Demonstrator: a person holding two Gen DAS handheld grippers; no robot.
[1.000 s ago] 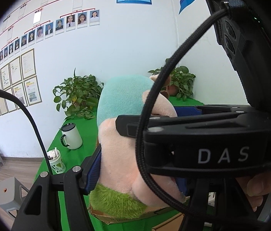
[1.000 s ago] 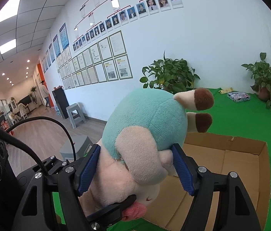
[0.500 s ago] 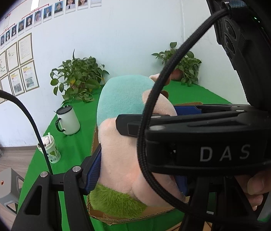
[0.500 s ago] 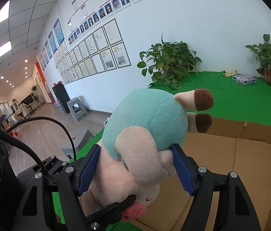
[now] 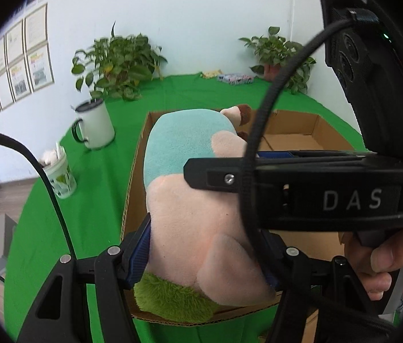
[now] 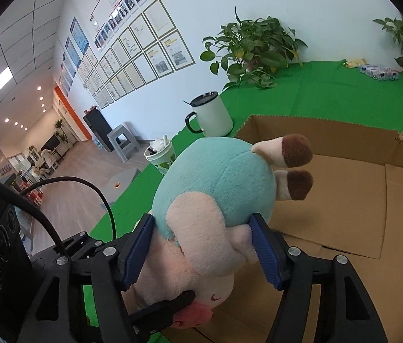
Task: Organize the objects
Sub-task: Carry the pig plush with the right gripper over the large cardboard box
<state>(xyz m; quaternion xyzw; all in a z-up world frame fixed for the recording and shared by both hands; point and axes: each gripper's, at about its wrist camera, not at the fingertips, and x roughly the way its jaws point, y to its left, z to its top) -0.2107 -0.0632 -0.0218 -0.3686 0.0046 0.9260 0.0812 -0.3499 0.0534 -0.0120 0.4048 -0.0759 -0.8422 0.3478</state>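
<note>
- White wall runs behind a table [image 5: 201,94] covered in green cloth, with rows of framed papers [image 6: 144,54] and small portraits hung on it; a long hall with ceiling lights opens off to the far left in the right wrist view.
- At the table's left edge stands a clear cup [image 5: 60,175] with a green print, white stuff and a straw poking out of it.
- Just behind that cup sits a white enamel mug [image 5: 94,127] with a dark rim and handle, its lid on.
- Further back against the wall is a leafy potted plant [image 5: 115,63].
- Left tongs [image 5: 210,254] are closed on the pink lower part of a plush toy [image 5: 190,177], blue pads pressing in from both sides, a shaggy green patch just below.
- The plush toy has a teal back, pink limbs and brown-tipped feet [image 6: 297,168]; it is held in the air over the open cardboard box [image 6: 373,188], feet pointing into it.
- Right tongs [image 6: 204,251] also clamp the toy, pads squeezing it beside a floppy pink ear.
- A bare hand [image 5: 384,260] grips the right tool's handle at the far right.
- Back right corner of the table holds a second potted plant [image 5: 278,54] with a small patterned packet [image 5: 235,78] beside it.
</note>
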